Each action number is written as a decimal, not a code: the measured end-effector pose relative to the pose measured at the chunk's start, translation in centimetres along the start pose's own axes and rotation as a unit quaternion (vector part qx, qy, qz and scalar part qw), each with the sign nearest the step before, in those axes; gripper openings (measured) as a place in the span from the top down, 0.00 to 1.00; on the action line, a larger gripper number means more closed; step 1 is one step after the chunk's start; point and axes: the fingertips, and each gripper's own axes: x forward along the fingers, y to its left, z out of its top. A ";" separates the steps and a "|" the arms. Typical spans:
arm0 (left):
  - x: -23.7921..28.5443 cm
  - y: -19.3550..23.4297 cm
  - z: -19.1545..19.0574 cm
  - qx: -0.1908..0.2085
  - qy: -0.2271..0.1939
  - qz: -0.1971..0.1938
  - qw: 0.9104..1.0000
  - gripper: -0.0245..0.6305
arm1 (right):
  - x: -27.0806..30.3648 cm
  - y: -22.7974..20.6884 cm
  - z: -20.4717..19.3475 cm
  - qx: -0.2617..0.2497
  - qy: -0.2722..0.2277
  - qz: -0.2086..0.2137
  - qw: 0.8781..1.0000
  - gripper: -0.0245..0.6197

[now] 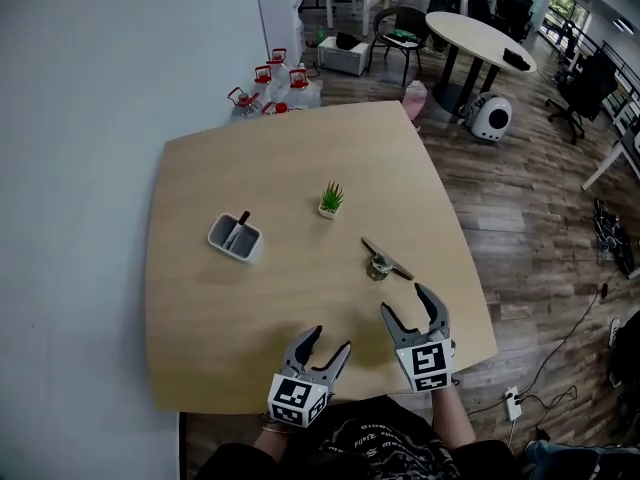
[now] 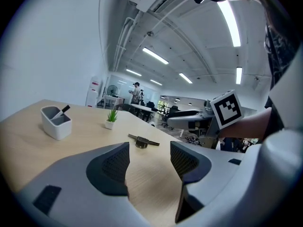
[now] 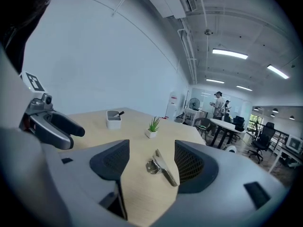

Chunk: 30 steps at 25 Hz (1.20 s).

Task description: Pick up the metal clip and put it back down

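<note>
The metal clip (image 1: 384, 259) lies flat on the wooden table (image 1: 290, 308), right of centre. It also shows in the right gripper view, where the clip (image 3: 162, 166) rests just beyond the jaws, and farther off as the clip (image 2: 142, 141) in the left gripper view. My right gripper (image 1: 414, 311) hovers open a short way nearer than the clip, holding nothing. My left gripper (image 1: 327, 345) is open too, near the table's front edge, left of the right one and empty.
A small potted plant (image 1: 330, 200) stands behind the clip. A white pen holder (image 1: 235, 236) with a dark pen sits at the table's left. Water jugs (image 1: 272, 86) stand on the floor beyond the far edge. The table's right edge (image 1: 470, 268) is close to the clip.
</note>
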 end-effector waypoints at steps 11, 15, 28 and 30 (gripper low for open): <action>0.1 2.4 1.1 -0.010 -0.014 0.070 0.997 0.56 | 5.8 -0.8 -0.8 -0.067 0.026 0.055 0.996 0.49; -0.6 3.3 1.4 -0.014 -0.019 0.099 0.995 0.56 | 8.7 -0.7 -1.9 -0.079 0.045 0.075 0.993 0.49; -3.3 3.9 0.4 -0.028 -0.004 0.167 0.986 0.56 | 13.3 -0.2 -7.2 -0.106 0.121 0.115 0.980 0.49; -3.6 4.2 0.2 -0.029 -0.001 0.173 0.985 0.56 | 14.0 -0.1 -8.1 -0.098 0.135 0.125 0.978 0.49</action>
